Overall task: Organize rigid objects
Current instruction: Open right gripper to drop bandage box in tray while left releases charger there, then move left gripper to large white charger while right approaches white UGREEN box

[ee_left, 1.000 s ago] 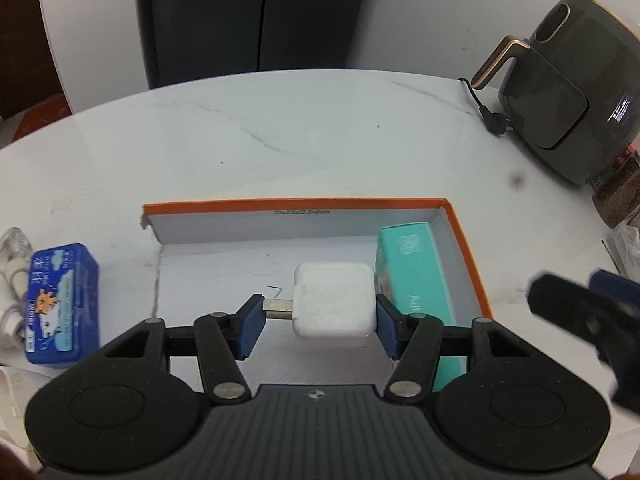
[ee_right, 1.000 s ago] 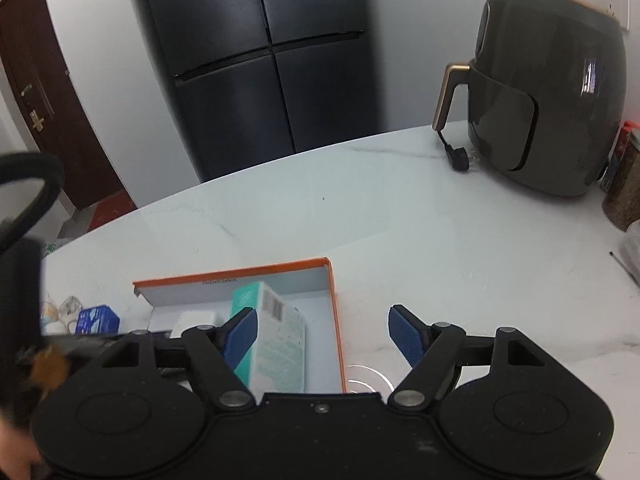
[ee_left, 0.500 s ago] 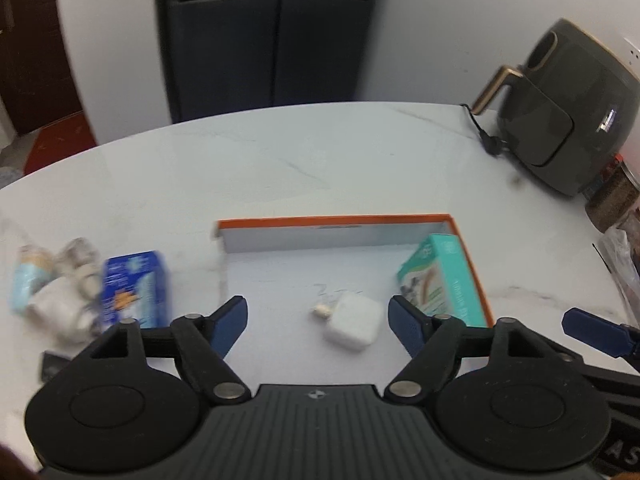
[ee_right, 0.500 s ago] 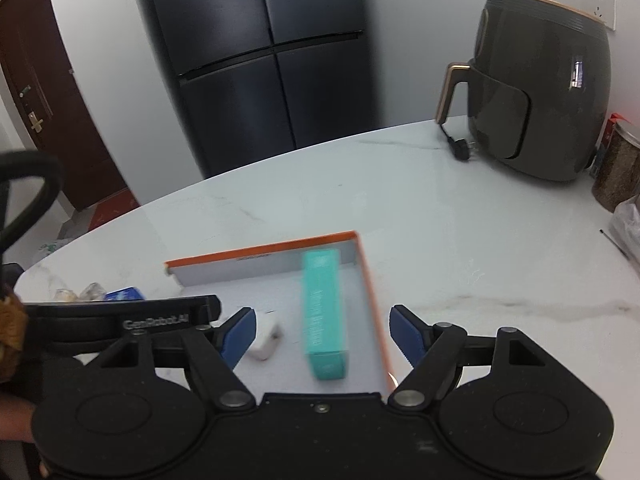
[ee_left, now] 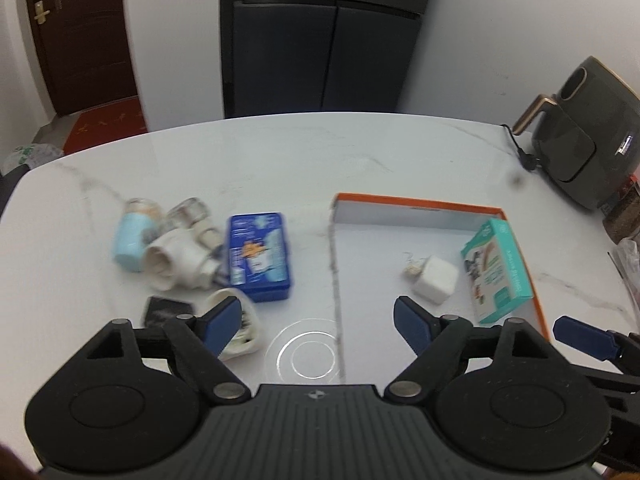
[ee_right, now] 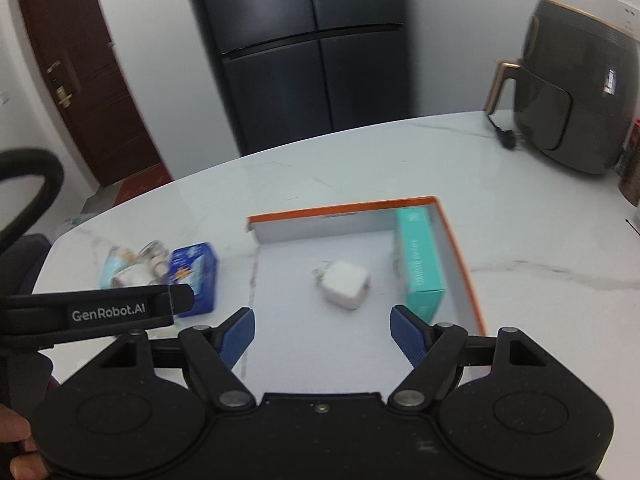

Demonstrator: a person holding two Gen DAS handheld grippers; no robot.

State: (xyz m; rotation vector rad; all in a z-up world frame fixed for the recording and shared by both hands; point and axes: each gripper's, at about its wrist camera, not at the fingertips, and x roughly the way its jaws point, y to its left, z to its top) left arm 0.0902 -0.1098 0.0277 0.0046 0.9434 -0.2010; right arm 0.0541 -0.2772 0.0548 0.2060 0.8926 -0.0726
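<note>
An orange-rimmed shallow box (ee_left: 416,201) (ee_right: 344,209) lies on the white marble table. Inside it rest a white charger cube (ee_left: 434,279) (ee_right: 346,284) and a teal carton (ee_left: 498,270) (ee_right: 418,264) against its right wall. Left of the box sit a blue tin (ee_left: 259,256) (ee_right: 194,274), a light-blue bottle (ee_left: 132,242), white tubes (ee_left: 176,260), a small black item (ee_left: 162,312) and a white piece (ee_left: 240,330). My left gripper (ee_left: 316,322) hovers above the box's left wall, its jaws opening with nothing between them. My right gripper (ee_right: 322,330) stands open and empty over the box's near side.
A dark air fryer (ee_left: 580,136) (ee_right: 576,88) with its cord stands at the table's far right, jars (ee_left: 622,216) beside it. A black fridge (ee_left: 320,36) and a brown door (ee_left: 76,32) are behind the table. A person's hand (ee_right: 20,452) shows at lower left.
My left gripper let go of the white charger cube inside the box, opened, and drew back up and to the left. My right gripper shifted left, over the box.
</note>
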